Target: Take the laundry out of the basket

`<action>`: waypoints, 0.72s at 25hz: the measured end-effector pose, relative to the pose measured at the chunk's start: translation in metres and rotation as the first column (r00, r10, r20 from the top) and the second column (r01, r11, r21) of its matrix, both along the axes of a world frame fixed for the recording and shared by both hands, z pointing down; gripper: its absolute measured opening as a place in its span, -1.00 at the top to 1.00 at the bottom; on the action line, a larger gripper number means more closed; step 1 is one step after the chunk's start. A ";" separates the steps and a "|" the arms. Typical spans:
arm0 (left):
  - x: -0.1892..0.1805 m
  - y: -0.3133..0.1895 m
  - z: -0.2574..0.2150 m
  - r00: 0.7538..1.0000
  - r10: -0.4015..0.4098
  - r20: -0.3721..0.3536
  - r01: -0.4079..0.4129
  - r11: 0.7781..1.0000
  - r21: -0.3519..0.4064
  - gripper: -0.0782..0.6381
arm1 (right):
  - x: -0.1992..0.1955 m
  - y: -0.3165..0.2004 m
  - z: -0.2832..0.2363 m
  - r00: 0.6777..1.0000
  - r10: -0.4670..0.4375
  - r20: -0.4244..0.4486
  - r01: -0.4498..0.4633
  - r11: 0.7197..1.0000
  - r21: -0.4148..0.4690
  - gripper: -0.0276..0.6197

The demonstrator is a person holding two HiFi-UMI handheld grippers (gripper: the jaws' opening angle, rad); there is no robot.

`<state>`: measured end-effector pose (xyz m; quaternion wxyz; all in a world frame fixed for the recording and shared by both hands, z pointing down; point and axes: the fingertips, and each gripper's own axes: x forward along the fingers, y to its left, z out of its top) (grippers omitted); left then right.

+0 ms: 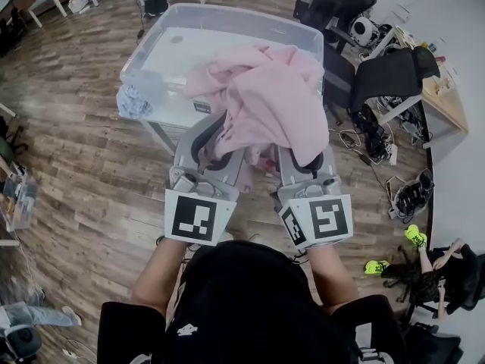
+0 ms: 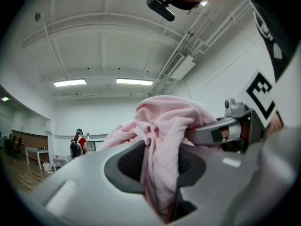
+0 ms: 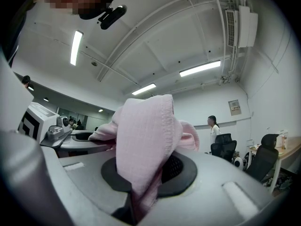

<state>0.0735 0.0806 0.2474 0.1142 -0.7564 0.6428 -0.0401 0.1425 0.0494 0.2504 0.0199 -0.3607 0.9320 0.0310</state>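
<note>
**Pink garment being held up by both grippers at the bin**

The left gripper [image 2: 160, 173] is being kept nearly closed, its fingers [image 2: 94, 182] only a narrow gap apart, and a thick fold of the pink garment [image 2: 164, 121] is being pinched between them. The cloth is being squeezed down through the gap and is bunching out above the dark pads.

The right gripper [image 3: 146, 173] is likewise being held narrow. A stitched hem of the same garment is being clamped between its fingers [image 3: 225, 187], and the cloth is being draped over their tips.

In the head view the two grippers are being held side by side, close together, with the jaws pointed away from the person. The garment is being spread across both of them, and the jaw tips are being covered by it. It is a soft, fleecy, pale pink piece, crumpled into loose folds, with a lobe hanging down over the right gripper.

The garment is being seen over the near right part of the clear plastic bin [image 1: 227, 17], which is standing on the wooden floor [image 1: 83, 165]. A blue-grey cloth [image 1: 134, 101] is being left hanging at the bin's near left corner.
</note>
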 end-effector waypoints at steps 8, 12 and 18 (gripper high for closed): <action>0.025 0.016 -0.003 0.999 -0.042 0.005 0.042 0.999 0.002 0.44 | 0.023 0.013 -0.002 0.999 -0.040 0.003 0.040 0.999 0.004 0.70; 0.035 0.021 -0.003 0.998 -0.058 0.006 0.058 0.998 0.005 0.44 | 0.033 0.016 -0.003 0.999 -0.054 0.005 0.054 0.998 0.009 0.70; 0.041 0.024 -0.005 0.998 -0.067 0.007 0.067 0.998 0.008 0.45 | 0.038 0.019 -0.004 0.998 -0.063 0.005 0.063 0.998 0.014 0.70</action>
